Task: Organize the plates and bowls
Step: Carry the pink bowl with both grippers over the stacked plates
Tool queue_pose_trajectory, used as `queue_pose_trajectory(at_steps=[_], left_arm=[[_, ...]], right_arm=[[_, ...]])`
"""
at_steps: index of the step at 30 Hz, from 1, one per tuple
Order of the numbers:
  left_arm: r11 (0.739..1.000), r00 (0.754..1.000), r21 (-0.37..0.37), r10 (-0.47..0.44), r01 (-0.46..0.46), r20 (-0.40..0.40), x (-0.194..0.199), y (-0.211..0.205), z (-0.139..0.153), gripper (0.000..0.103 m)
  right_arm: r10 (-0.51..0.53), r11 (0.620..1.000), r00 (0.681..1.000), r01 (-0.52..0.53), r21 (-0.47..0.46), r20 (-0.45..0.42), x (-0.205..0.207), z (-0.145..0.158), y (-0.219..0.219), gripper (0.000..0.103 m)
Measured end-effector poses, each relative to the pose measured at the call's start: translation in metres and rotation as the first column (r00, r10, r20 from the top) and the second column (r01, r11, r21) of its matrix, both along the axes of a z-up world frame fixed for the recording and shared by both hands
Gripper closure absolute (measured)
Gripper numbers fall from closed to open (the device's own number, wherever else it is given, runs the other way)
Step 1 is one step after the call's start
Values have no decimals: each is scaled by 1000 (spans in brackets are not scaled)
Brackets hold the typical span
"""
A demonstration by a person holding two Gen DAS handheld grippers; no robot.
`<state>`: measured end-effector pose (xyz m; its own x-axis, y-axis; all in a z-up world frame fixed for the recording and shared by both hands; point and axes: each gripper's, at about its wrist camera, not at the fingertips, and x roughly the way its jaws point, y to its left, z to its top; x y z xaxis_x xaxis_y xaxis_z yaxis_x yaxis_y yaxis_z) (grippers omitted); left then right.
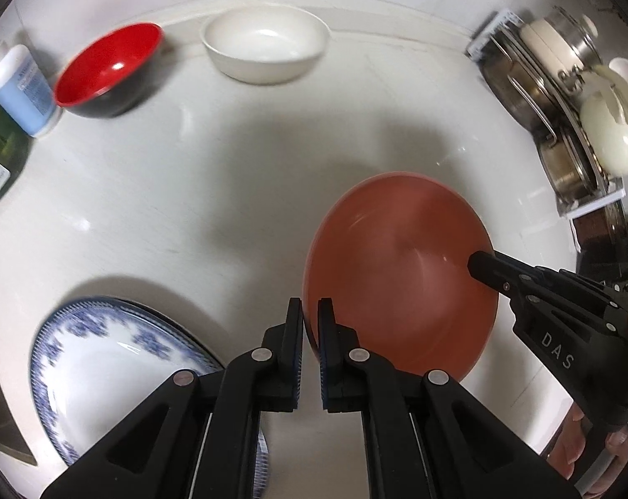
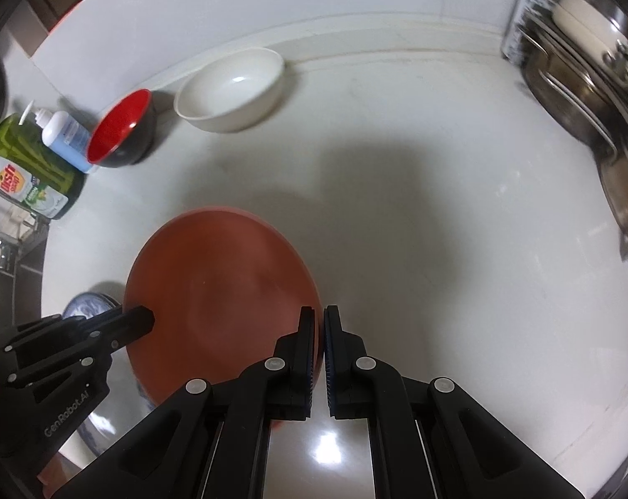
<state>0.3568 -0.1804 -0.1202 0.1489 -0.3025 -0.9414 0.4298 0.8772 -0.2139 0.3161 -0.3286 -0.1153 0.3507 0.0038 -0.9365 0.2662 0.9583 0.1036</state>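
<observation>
Left tongs (image 1: 310, 316): clamped on the near-left rim of the terracotta plate (image 1: 401, 274), rim pinched thin between the blue pads.
Right tongs (image 2: 318, 324): clamped on the opposite edge of the same plate, so the plate was carried between both pairs, edge to edge.
Plate position: it hung just ahead of both tongs, seemingly lifted clear of the bench (image 1: 189, 191), with a soft shadow under it; whether any part touched the bench could not be told.
Handling, plate: it looked stiff, smooth and glossy, probably ceramic or melamine; likely slippery at the rim and breakable if dropped. Holding two opposite edges seemed the sound choice, as one pinch alone would likely have let it swing.
Blue-patterned plate (image 1: 106, 357): it lay on the bench just left of the left tongs, partly under them; my guess is it was the stacking spot.
White bowl (image 1: 266, 45): well ahead of the tongs, by the back wall. It looked heavy and fragile, best taken by the rim wall.
Red-and-black bowl (image 1: 108, 70): ahead and left, tilted, just beside a blue bottle (image 1: 20, 87).
Pot rack (image 1: 563, 95): far right of the tongs.
</observation>
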Motion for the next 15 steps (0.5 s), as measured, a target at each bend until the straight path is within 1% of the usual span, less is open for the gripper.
queue_pose_trajectory(at_steps=[9,15], left_arm=[[1000,999,6,-17,17,-38,-17,-33,-15,95],[1000,999,8,-22,22,-47,-20,-43,-19,95]], right_arm=[[-22,1000,999,22,-8,-35,-23,-13,-30,97],[-28,1000,998,28,-7,-47,-28,-20,-44,97]])
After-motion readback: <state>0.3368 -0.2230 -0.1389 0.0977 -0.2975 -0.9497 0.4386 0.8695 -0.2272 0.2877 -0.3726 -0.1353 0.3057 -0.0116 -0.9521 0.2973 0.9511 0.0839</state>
